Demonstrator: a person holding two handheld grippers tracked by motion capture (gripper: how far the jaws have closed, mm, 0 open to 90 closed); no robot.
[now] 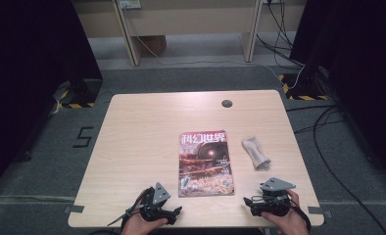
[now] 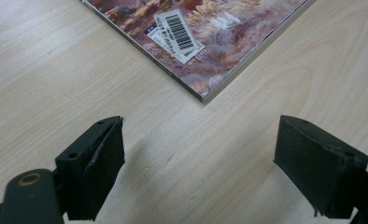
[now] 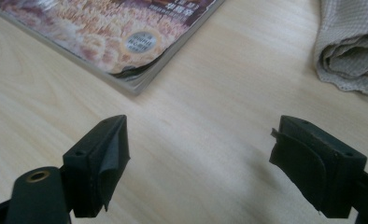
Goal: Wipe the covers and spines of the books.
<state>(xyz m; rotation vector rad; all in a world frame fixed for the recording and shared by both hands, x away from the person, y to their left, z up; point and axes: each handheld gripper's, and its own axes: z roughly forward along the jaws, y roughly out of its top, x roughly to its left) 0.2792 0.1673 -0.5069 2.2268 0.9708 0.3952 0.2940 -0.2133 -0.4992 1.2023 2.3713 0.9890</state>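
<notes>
Both grippers rested at the near edge of the worktop (image 1: pixel 132 122), fingers spread wide and holding nothing. The magazine (image 1: pixel 204 163) lay flat between them, its near corner just ahead of the left gripper (image 2: pixel 201 168); its other near corner sat ahead and left of the right gripper (image 3: pixel 198 165), with the cloth (image 3: pixel 350 46) ahead to the right. A good pickup probably meant sliding one finger under a corner, pinching the cover edge squarely.

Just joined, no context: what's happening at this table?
A person holds the left gripper and the right gripper low at the near table edge, jaws open, gripping nothing. A magazine lies closed and flat between them, its near corners just ahead of each gripper. A folded cloth sits to its right, untouched. Nothing is being handled yet.
</notes>
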